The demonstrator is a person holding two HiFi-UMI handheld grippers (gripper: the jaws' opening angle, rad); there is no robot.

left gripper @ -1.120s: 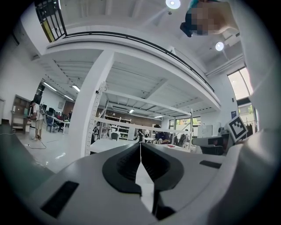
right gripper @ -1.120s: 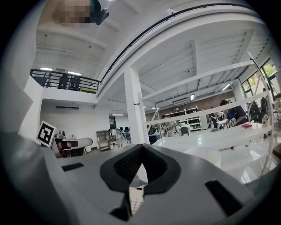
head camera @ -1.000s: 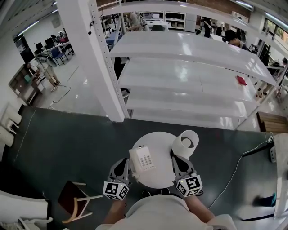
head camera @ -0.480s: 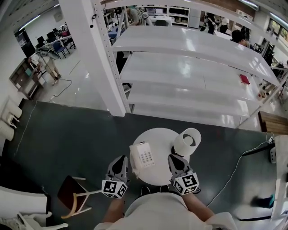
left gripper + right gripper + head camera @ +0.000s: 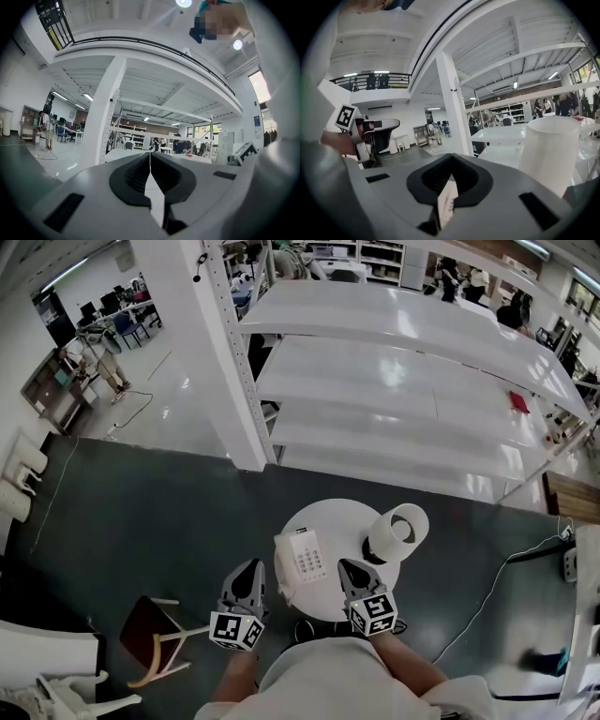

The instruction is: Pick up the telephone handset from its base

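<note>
Telephone (image 5: 302, 561) on round white table (image 5: 333, 517), shelving (image 5: 403, 381) beyond

Left gripper (image 5: 251, 570) level, jaws together. Right gripper (image 5: 347, 570) tipped slightly downward, jaws together. Grippers side by side, apart.

The telephone (image 5: 300, 562), round table (image 5: 335, 519) and lampshade (image 5: 405, 532) are white, the floor (image 5: 141, 512) dark grey

One telephone (image 5: 302, 562), one cylinder (image 5: 389, 542), one table (image 5: 328, 519)
</note>
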